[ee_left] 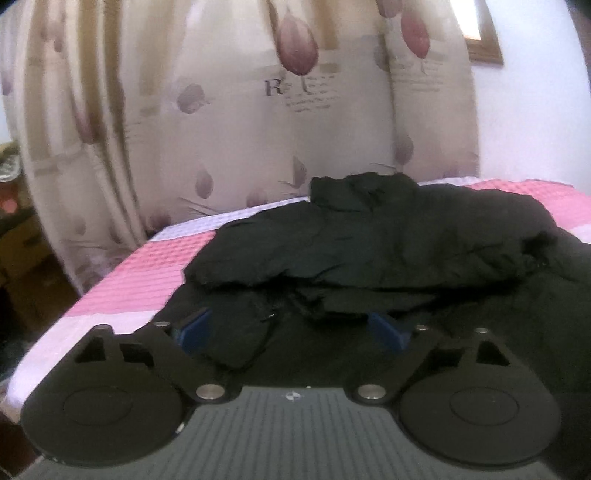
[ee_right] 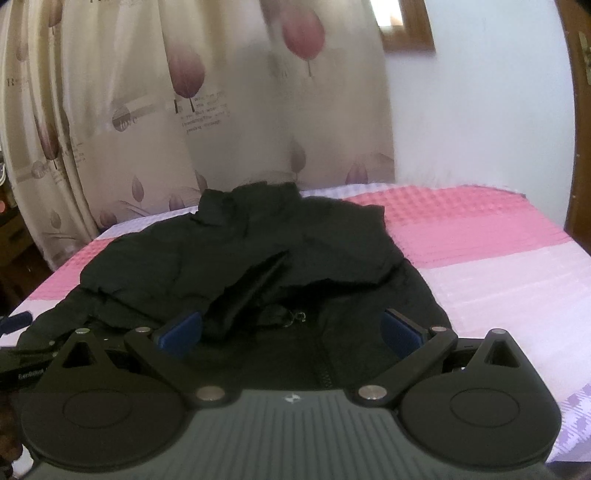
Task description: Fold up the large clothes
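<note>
- A black jacket (ee_left: 369, 251) lies spread on the bed (ee_left: 140, 280), its collar end standing up at the far side near the curtain (ee_left: 221, 110) and its near hem reaching under both grippers.
- In the left wrist view the left gripper (ee_left: 295, 328) hangs low over the jacket's near part, jaws spread wide; the blue pads (ee_left: 194, 326) show on either side with only dark cloth between them, and nothing is pinched.
- A folded-over sleeve or flap of the jacket makes a thick ridge just beyond the left gripper's fingertips, lying across the body of the garment.
- In the right wrist view the right gripper (ee_right: 291, 330) sits likewise over the jacket (ee_right: 240, 251), jaws spread apart, pads (ee_right: 400, 330) clear of the fabric on both sides.
- A zip runs down the jacket's front toward the right gripper, and a small metal pull (ee_right: 298, 316) lies just ahead between the fingers.
- The bed cover (ee_right: 461, 229) is pink and pale lilac in broad bands, bare to the right of the jacket.
- At the left edge of the right wrist view, part of the other gripper (ee_right: 22, 332) shows beside the jacket's hem.
- Behind the bed hangs the cream curtain (ee_right: 184, 110) printed with purple tulips; a white wall (ee_right: 480, 110) and a wood-framed window (ee_right: 406, 26) stand to its right.
- Brown boxes (ee_left: 26, 266) sit on the floor left of the bed.
</note>
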The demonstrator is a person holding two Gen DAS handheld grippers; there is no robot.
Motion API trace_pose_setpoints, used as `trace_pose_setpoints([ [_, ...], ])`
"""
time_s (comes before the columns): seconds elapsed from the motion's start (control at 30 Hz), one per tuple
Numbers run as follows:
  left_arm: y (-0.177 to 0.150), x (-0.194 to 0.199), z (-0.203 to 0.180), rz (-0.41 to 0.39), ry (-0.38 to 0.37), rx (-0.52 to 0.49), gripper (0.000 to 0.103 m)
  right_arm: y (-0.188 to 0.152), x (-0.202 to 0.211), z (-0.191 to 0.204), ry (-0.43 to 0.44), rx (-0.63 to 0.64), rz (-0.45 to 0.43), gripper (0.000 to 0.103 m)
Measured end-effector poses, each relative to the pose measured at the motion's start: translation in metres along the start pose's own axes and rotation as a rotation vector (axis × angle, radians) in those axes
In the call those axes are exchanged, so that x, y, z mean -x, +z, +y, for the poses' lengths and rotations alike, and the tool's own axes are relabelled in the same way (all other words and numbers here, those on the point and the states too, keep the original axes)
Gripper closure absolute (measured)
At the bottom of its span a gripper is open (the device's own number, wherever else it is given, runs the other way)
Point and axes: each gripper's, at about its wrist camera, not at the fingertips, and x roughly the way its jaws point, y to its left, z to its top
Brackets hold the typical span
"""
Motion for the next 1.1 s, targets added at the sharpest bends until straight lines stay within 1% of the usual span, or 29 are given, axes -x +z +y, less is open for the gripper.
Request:
trace_pose_setpoints([
  [0.1, 0.012, -0.013, -0.007, -0.032, -0.075, 0.046, 0.017, -0.002, -0.006, -0.005, 0.008, -0.008, -0.001, 0.0],
  [0.17, 0.021, -0.016, -0.016, -0.063, -0.12, 0.038, 0.017, -0.002, -0.011, -0.01, 0.016, -0.02, 0.008, 0.0],
  [0.2, 0.027, -0.017, -0.024, -0.1, -0.137, 0.019, 0.016, -0.002, -0.014, -0.012, 0.018, -0.027, 0.013, 0.0],
  [0.23, 0.034, -0.017, -0.035, -0.152, -0.15, -0.012, 0.011, -0.001, -0.016, -0.015, 0.016, -0.034, 0.018, 0.0],
  [0.27, 0.039, -0.017, -0.045, -0.183, -0.159, -0.049, 0.007, -0.001, -0.018, -0.018, 0.017, -0.039, 0.023, 0.0],
  [0.3, 0.043, -0.017, -0.059, -0.211, -0.179, -0.089, 0.0, 0.0, -0.019, -0.02, 0.017, -0.045, 0.025, 0.0],
  [0.37, 0.047, -0.016, -0.083, -0.243, -0.221, -0.162, 0.0, 0.002, -0.021, -0.027, 0.013, -0.058, 0.025, 0.0],
  [0.43, 0.05, -0.021, -0.114, -0.237, -0.239, -0.262, 0.0, 0.004, -0.022, -0.034, 0.007, -0.068, 0.022, 0.0],
  [0.5, 0.05, -0.031, -0.143, -0.239, -0.219, -0.352, 0.0, 0.004, -0.022, -0.042, -0.003, -0.083, 0.021, 0.0],
  [0.53, 0.051, -0.039, -0.158, -0.232, -0.195, -0.395, 0.0, 0.004, -0.022, -0.046, -0.002, -0.093, 0.021, 0.0],
  [0.57, 0.045, -0.049, -0.162, -0.174, -0.192, -0.421, 0.0, 0.004, -0.022, -0.051, -0.001, -0.103, 0.022, 0.0],
  [0.6, 0.042, -0.058, -0.168, -0.125, -0.193, -0.446, 0.01, 0.003, -0.023, -0.056, -0.004, -0.113, 0.025, 0.0],
  [0.63, 0.04, -0.068, -0.171, -0.082, -0.203, -0.459, 0.033, 0.002, -0.023, -0.06, -0.006, -0.121, 0.028, 0.0],
  [0.7, 0.041, -0.081, -0.174, 0.003, -0.239, -0.43, 0.064, 0.001, -0.024, -0.066, -0.008, -0.133, 0.03, 0.0],
  [0.77, 0.042, -0.084, -0.166, 0.021, -0.222, -0.379, 0.077, 0.0, -0.025, -0.072, -0.01, -0.146, 0.032, 0.0],
  [0.8, 0.044, -0.082, -0.163, 0.015, -0.205, -0.36, 0.083, 0.0, -0.024, -0.073, -0.008, -0.151, 0.031, 0.0],
  [0.87, 0.048, -0.075, -0.151, -0.005, -0.169, -0.317, 0.085, 0.001, -0.024, -0.075, -0.005, -0.152, 0.027, 0.0],
  [0.97, 0.063, -0.07, -0.136, -0.039, -0.116, -0.268, 0.086, 0.003, -0.027, -0.074, 0.001, -0.149, 0.017, 0.0],
  [1.0, 0.067, -0.069, -0.133, -0.049, -0.096, -0.261, 0.086, 0.003, -0.028, -0.074, 0.004, -0.152, 0.017, 0.0],
  [1.1, 0.078, -0.07, -0.126, -0.044, -0.074, -0.255, 0.086, 0.003, -0.032, -0.071, 0.022, -0.16, 0.025, 0.0],
])
